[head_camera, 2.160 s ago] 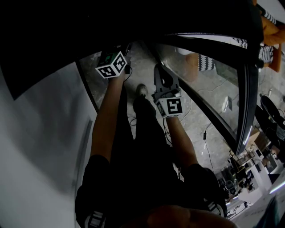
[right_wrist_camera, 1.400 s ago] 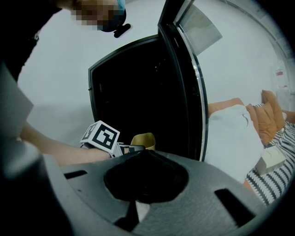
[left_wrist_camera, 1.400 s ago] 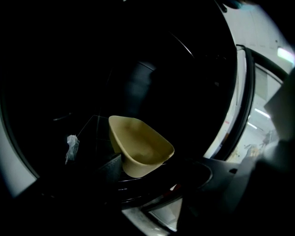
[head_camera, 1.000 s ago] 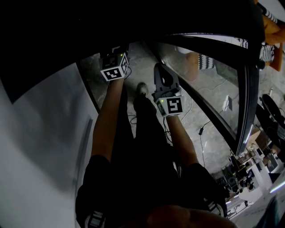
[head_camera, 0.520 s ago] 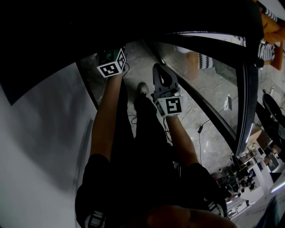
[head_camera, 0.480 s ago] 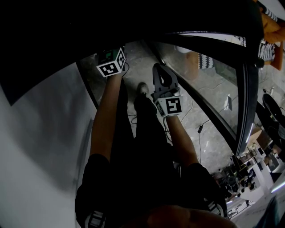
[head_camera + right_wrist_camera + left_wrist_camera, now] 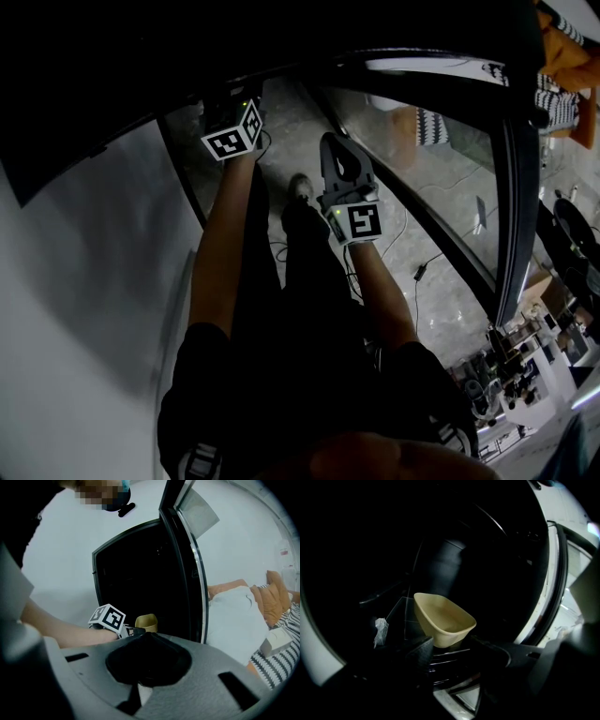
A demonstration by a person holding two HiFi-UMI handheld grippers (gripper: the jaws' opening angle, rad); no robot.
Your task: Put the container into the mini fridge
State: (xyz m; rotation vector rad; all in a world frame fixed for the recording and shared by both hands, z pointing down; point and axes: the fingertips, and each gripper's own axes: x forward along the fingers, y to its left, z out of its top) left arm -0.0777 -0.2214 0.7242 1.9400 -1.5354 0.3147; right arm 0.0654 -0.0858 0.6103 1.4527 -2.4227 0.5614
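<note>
The left claw [image 7: 452,648] grips one cream container [image 7: 443,620] inside one mini fridge [image 7: 129,581].

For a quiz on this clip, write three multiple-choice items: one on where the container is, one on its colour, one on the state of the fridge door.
1. Where is the container?
A. On the floor.
B. Inside the mini fridge, at the tips of the left gripper.
C. On a table.

2. What colour is the container?
A. Cream.
B. Blue.
C. Red.

3. How does the fridge door stand?
A. Shut.
B. Taken off.
C. Swung open.

Answers:
1 B: the left gripper view shows it in the dark interior, with a wire shelf just below.
2 A: its walls read pale cream.
3 C: the right gripper view shows the door edge-on beside the open cavity.
</note>
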